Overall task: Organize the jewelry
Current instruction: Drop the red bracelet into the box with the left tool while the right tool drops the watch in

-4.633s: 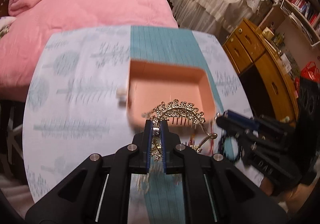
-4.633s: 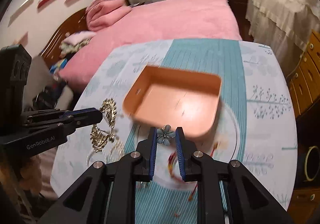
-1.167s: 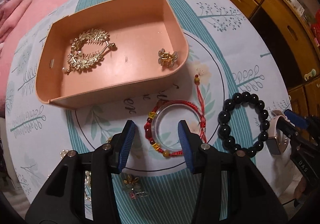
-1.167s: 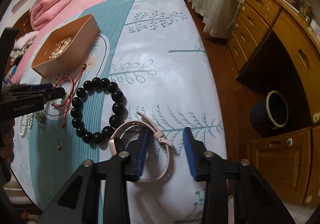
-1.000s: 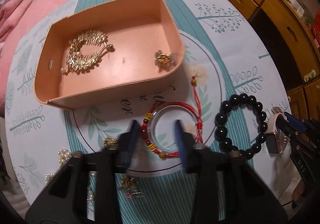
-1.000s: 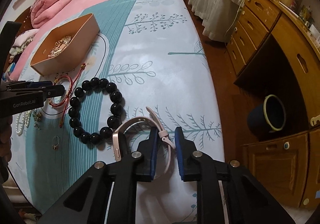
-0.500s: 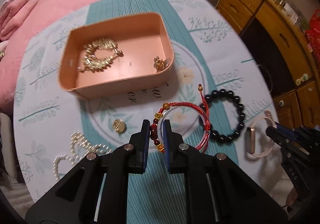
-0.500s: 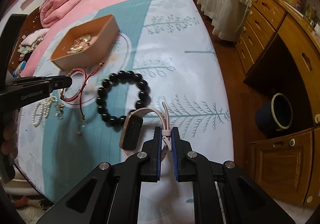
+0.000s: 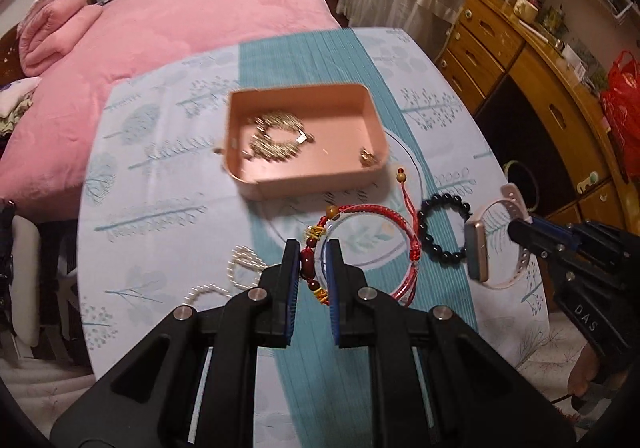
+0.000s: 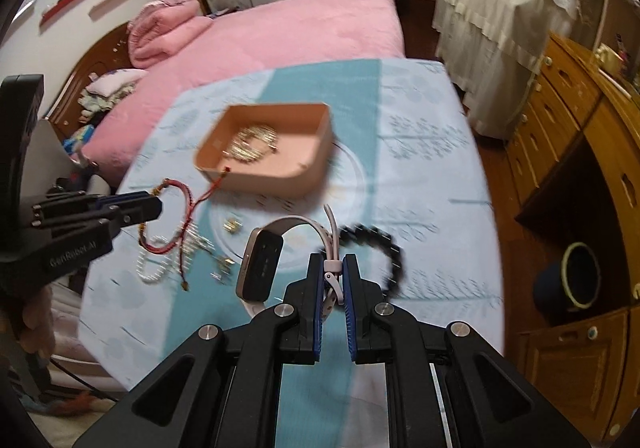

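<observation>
A peach tray (image 9: 372, 115) sits mid-table and holds a gold hair comb (image 9: 276, 135) and a small flower clip (image 9: 368, 156). My left gripper (image 9: 313, 254) is shut on a red braided bracelet (image 9: 394, 217) with a clear bangle and holds it above the table. The bracelet also shows in the right wrist view (image 10: 180, 203). My right gripper (image 10: 331, 270) is shut on the strap of a pink smartwatch (image 10: 262, 264), lifted off the table. The watch also shows in the left wrist view (image 9: 478, 256). A black bead bracelet (image 9: 442, 228) lies on the cloth between them.
A pearl necklace (image 9: 240, 268) and small gold pieces (image 10: 230, 226) lie on the blue patterned tablecloth (image 9: 160, 207) at front left. A pink bed (image 9: 180, 15) stands behind the table. Wooden drawers (image 9: 520, 59) stand to the right, with a dark bin (image 10: 576, 276) on the floor.
Both grippers have risen from the table. The left lifted the red bracelet and the right lifted the watch. The black bead bracelet stayed on the cloth.
</observation>
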